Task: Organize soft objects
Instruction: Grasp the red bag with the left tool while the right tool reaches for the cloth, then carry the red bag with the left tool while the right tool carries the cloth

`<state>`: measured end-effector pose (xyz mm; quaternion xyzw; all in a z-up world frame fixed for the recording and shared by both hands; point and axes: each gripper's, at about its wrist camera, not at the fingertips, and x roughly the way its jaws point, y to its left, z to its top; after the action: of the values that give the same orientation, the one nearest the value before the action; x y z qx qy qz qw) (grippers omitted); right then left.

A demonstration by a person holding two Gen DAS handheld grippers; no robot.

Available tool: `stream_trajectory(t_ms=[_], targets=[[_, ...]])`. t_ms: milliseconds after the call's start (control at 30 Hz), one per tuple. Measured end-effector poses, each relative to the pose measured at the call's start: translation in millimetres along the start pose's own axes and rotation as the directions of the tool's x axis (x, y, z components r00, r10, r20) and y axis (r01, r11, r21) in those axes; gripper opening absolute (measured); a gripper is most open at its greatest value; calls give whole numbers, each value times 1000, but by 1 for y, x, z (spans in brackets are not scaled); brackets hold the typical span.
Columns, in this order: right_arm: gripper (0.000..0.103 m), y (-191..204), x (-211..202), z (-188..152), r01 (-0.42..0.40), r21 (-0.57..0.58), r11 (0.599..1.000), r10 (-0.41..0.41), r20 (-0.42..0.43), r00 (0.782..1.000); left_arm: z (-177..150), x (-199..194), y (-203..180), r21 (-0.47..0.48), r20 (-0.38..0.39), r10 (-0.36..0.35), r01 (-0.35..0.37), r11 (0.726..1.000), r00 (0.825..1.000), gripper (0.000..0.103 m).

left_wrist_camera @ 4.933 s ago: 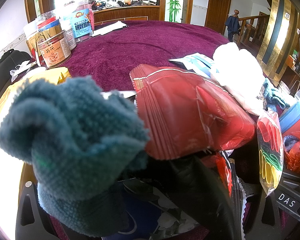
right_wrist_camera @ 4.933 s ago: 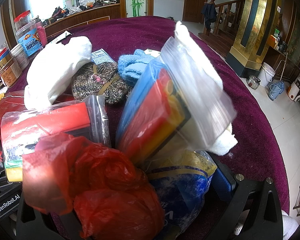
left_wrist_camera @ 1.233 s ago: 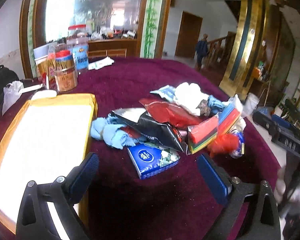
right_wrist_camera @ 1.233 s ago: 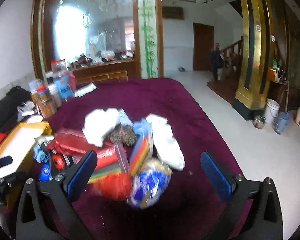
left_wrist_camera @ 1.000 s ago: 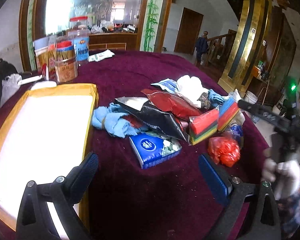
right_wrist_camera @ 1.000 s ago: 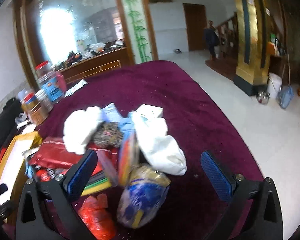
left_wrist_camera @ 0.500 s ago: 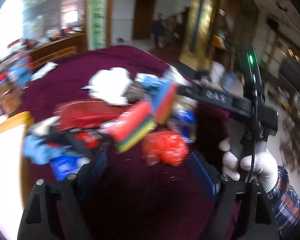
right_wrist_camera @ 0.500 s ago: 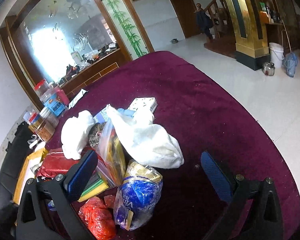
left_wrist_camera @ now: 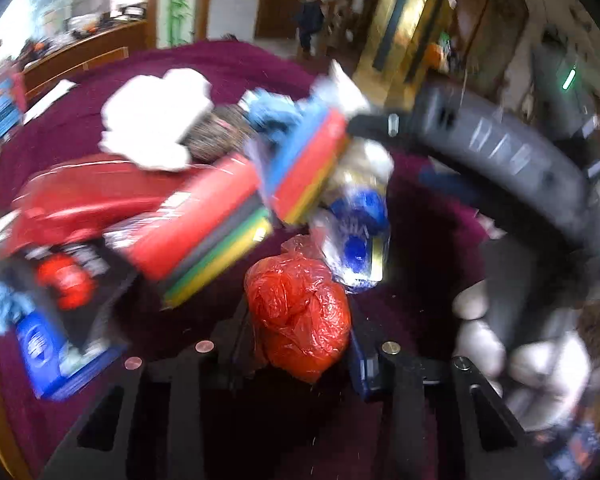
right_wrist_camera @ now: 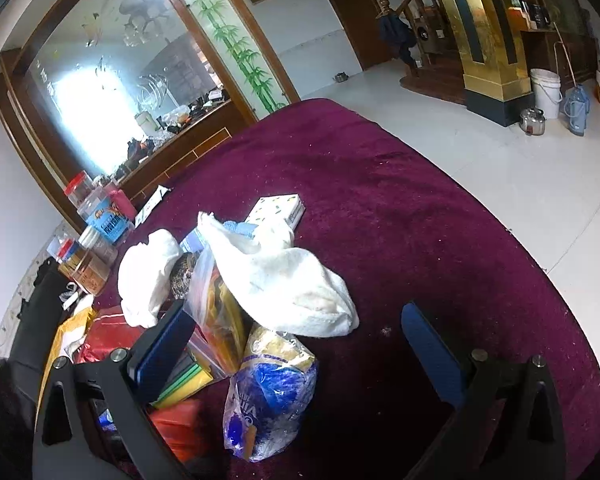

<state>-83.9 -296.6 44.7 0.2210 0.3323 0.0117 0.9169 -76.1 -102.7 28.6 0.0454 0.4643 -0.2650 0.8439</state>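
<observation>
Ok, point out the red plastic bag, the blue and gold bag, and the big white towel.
red plastic bag (left_wrist_camera: 300,312), left wrist view, crinkled middle.
blue and gold bag (right_wrist_camera: 272,400), right wrist view, blue front.
white towel (right_wrist_camera: 288,284), right wrist view, middle fold.

Left gripper (left_wrist_camera: 300,354): black plastic frame with cut-out slots, round metal screw heads on top of each finger mount, blue pad on the inner face of the fingers.

Right gripper (right_wrist_camera: 296,350): same build; black angular arms, silver screws, long blue pads (right_wrist_camera: 430,354).

Seen from the left wrist view, blurred: right gripper's dark grey body with pale lettering, a small green light. Right hand (left_wrist_camera: 512,344) wears a white glove; a plaid cuff shows at the edge.
</observation>
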Motion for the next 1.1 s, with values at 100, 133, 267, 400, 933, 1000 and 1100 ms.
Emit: stream_trajectory(t_ms=[100, 133, 267, 400, 933, 1000, 1100], targets=[[103, 3, 0, -1, 10, -12, 1000, -10, 1, 1000, -9, -37, 16, -60, 73, -29, 33, 998, 997, 42], [103, 4, 0, -1, 12, -15, 1000, -12, 2, 1000, -12, -49, 21, -72, 94, -39, 46, 996, 995, 42], [103, 8, -14, -2, 39, -33, 999, -37, 53, 998, -31, -104, 48, -140, 194, -60, 88, 986, 979, 42], [103, 39, -59, -1, 51, -99, 994, -35, 156, 987, -54, -141, 87, -216, 246, -17, 72, 974, 969, 43], [45, 170, 93, 26, -4, -319, 948, -87, -271, 959, -103, -197, 182, -411, 347, 99, 56, 910, 933, 43], [14, 167, 98, 24, -36, -290, 956, -63, -325, 944, -106, -205, 189, -421, 360, 114, 52, 906, 926, 43], [13, 178, 70, 25, -45, -326, 944, -45, -264, 964, -110, -217, 202, -431, 375, 130, 49, 901, 918, 43]])
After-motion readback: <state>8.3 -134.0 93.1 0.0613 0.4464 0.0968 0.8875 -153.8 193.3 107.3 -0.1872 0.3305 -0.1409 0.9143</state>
